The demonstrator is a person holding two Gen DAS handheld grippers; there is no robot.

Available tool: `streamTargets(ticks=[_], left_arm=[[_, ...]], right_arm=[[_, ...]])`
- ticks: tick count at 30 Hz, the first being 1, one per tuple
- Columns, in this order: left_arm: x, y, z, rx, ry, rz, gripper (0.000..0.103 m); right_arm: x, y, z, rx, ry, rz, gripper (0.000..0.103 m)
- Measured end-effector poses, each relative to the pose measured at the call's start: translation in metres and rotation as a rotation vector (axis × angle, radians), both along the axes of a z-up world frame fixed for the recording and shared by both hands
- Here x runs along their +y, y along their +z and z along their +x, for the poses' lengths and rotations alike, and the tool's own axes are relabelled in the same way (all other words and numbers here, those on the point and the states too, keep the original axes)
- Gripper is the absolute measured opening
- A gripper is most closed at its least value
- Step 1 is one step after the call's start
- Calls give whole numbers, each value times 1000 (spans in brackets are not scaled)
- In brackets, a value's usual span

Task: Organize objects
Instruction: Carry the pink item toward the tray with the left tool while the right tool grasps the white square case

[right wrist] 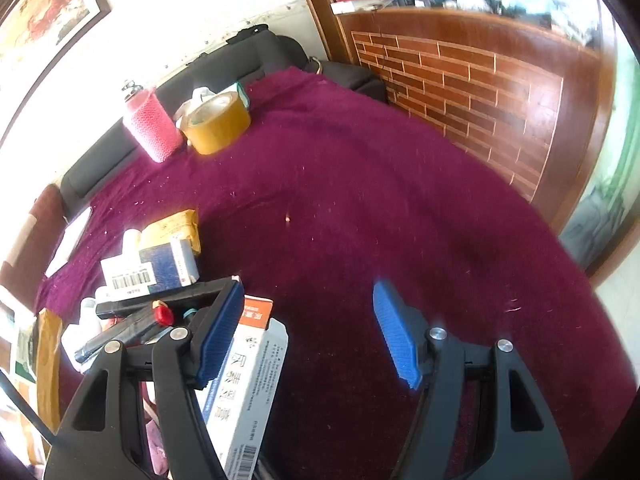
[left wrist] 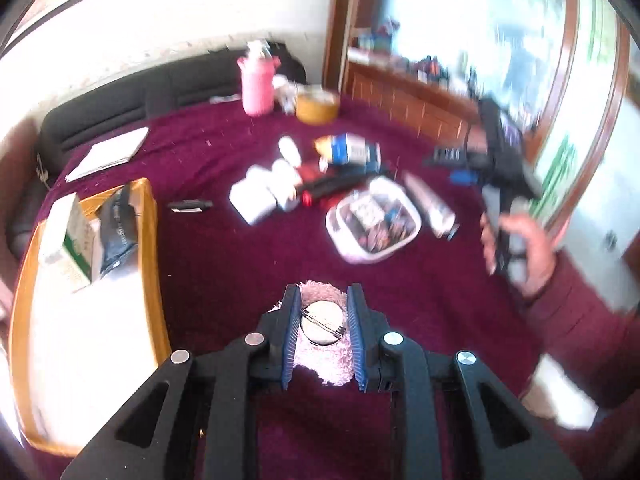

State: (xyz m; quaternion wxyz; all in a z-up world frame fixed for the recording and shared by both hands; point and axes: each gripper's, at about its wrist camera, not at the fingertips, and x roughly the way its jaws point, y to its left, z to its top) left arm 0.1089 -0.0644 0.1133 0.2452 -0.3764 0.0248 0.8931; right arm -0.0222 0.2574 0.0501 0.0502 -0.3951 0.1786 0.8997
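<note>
My left gripper (left wrist: 323,296) is shut on a pink fluffy item (left wrist: 320,364) with a round pale disc and a metal clip on it, held above the maroon cloth (left wrist: 224,264). To its left stands a wooden tray (left wrist: 154,264) holding a green-and-white box (left wrist: 76,240) and a dark pouch (left wrist: 120,228). My right gripper (right wrist: 308,292) is open over bare cloth with nothing between its fingers. A white-and-orange carton (right wrist: 256,372) lies under its left finger. In the left wrist view, a hand (left wrist: 528,252) holds that gripper at the right, blurred.
A pile lies mid-table: white boxes (left wrist: 256,196), a blue box (left wrist: 352,152), a clear container (left wrist: 372,220) and a tube (left wrist: 432,208). A pink bottle (right wrist: 150,124) and a tape roll (right wrist: 216,124) stand at the back. A brick-patterned wooden panel (right wrist: 480,92) borders the right.
</note>
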Motion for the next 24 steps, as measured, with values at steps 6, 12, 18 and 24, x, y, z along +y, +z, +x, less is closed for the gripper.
streamTargets(ticks=[6,12,18,24], left_arm=[[-52,17,18,58,76,138,19],[-102,14,34,82,182,193,20],[-158,1,45,86,295,200,20],[-201,-17,43,67,364,253,20]], right_arm=[[-51,76,29,94,215,-95,83],[-198,57,-22,-156,686,-118,83],[-273,26,-63,-235,729,20,67],[-291,6,-75,-280,681,134,66]])
